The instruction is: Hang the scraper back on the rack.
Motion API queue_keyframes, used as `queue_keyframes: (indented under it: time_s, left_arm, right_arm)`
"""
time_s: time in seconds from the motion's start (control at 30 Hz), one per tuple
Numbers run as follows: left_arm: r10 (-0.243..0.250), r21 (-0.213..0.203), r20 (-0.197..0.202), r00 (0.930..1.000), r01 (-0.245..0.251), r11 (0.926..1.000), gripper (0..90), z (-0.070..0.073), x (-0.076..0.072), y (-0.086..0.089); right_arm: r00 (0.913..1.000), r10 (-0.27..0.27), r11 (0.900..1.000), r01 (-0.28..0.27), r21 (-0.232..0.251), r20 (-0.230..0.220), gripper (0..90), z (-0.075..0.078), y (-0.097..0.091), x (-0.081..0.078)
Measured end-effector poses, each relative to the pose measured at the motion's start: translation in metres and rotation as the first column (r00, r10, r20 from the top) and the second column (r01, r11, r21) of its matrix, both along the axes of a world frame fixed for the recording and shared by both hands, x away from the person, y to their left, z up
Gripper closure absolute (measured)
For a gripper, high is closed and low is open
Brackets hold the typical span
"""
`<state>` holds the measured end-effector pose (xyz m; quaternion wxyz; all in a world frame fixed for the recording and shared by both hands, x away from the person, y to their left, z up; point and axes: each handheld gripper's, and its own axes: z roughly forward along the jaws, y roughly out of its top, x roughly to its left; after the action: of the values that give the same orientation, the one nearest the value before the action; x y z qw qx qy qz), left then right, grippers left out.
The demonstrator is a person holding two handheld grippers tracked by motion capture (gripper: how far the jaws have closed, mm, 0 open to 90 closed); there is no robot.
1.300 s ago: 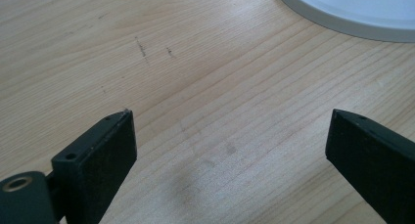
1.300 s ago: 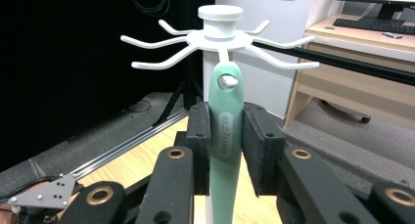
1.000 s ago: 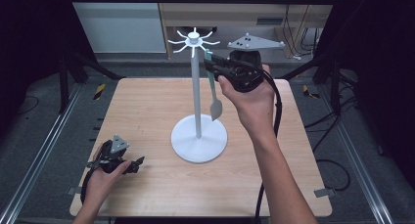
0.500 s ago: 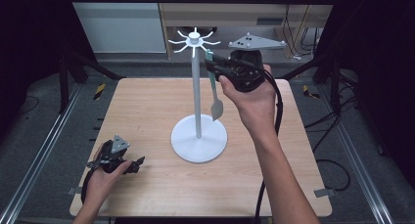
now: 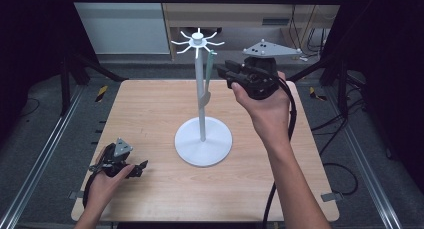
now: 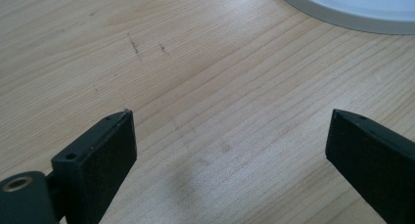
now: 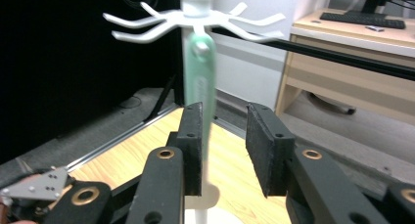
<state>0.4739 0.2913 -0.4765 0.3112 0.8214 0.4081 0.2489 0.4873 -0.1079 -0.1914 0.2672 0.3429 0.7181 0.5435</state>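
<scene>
1. The green utensil (image 5: pixel 206 84) hangs by the hole in its handle from 1 hook of the white rack (image 5: pixel 202 139), close against the pole, with its broad lower end partway down toward the base. The rack stands near the middle of the table (image 5: pixel 150 114).
2. It looks light, stiff and smooth, probably plastic, so it may swing on the hook and slip in a pinch. The flat handle just below the hook seems the best place to take it.
3. The right gripper (image 7: pixel 222 136) is level with that handle, just right of the pole. Its jaws have just been opening and now stand a little apart; the green handle (image 7: pixel 200 82) shows beyond the gap, and the pads (image 7: pixel 193 141) do not press it.
4. The left gripper (image 5: pixel 131 170) rests on the table near the front left corner, its jaws spread wide over bare wood, with the rack's base edge (image 6: pixel 352 11) just ahead.
5. The pole and the neighbouring hooks (image 7: pixel 137 26) crowd the handle; a careless pull could tip the rack.
</scene>
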Motion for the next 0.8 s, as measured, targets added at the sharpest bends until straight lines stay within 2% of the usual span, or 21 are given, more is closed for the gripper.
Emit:
queue_keyframes:
  time_s: [0.23,0.43,0.63,0.8]
  left_arm:
    - [0.004,0.002,-0.003,1.0,-0.004,1.0,4.5,0.0,0.0,0.0]
    - [0.005,0.007,-0.004,1.0,-0.005,1.0,4.5,0.0,0.0,0.001]
    - [0.006,0.005,-0.003,1.0,-0.006,1.0,4.5,0.0,0.0,0.001]
    - [0.008,0.008,-0.004,1.0,-0.008,0.9999,4.5,0.0,0.0,0.002]
  right_arm:
    - [0.9974,-0.066,0.9965,0.065,-0.053,-0.03,56.3,-0.022,-0.015,-0.001]
    - [0.991,-0.115,0.9908,0.11,-0.079,-0.067,37.5,-0.042,-0.026,0.003]
    - [0.9845,-0.146,0.9878,0.14,-0.069,-0.097,25.1,-0.06,-0.038,0.006]
    - [0.9794,-0.185,0.9816,0.18,-0.063,-0.082,15.0,-0.084,-0.049,0.006]
